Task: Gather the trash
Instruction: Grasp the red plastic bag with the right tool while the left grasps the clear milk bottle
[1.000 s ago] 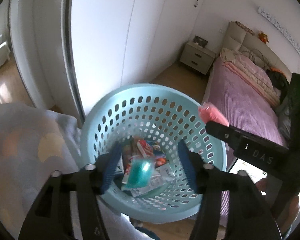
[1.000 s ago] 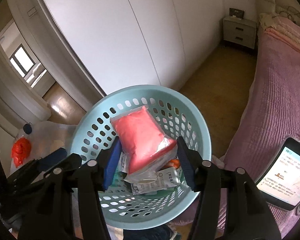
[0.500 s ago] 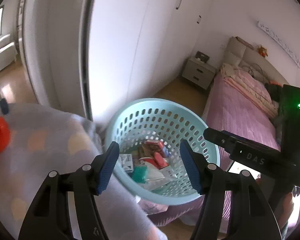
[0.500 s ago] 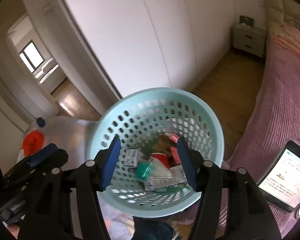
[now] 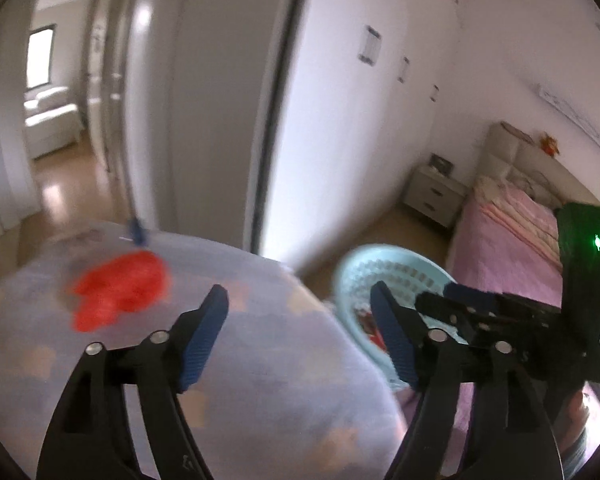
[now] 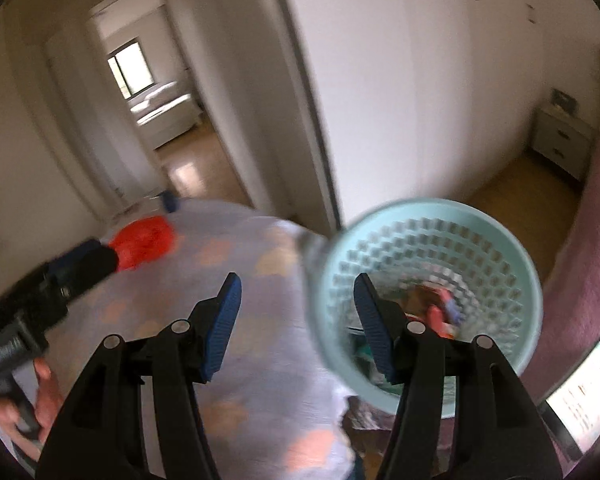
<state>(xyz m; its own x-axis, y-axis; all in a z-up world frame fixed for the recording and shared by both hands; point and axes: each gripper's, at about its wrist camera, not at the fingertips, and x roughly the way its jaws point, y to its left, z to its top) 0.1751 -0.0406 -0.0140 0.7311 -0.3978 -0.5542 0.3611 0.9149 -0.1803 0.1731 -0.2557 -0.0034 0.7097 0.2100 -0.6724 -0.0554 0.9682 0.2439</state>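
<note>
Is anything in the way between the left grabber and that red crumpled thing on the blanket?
No. The left gripper is open, and only bare blanket lies between it and the red trash.

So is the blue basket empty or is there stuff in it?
Not empty. The right wrist view shows the light blue basket holding trash at its bottom: red and mixed-colour pieces, too blurred to name.

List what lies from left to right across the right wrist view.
left gripper → red crumpled item on the patterned cloth → light blue basket → phone screen
</note>
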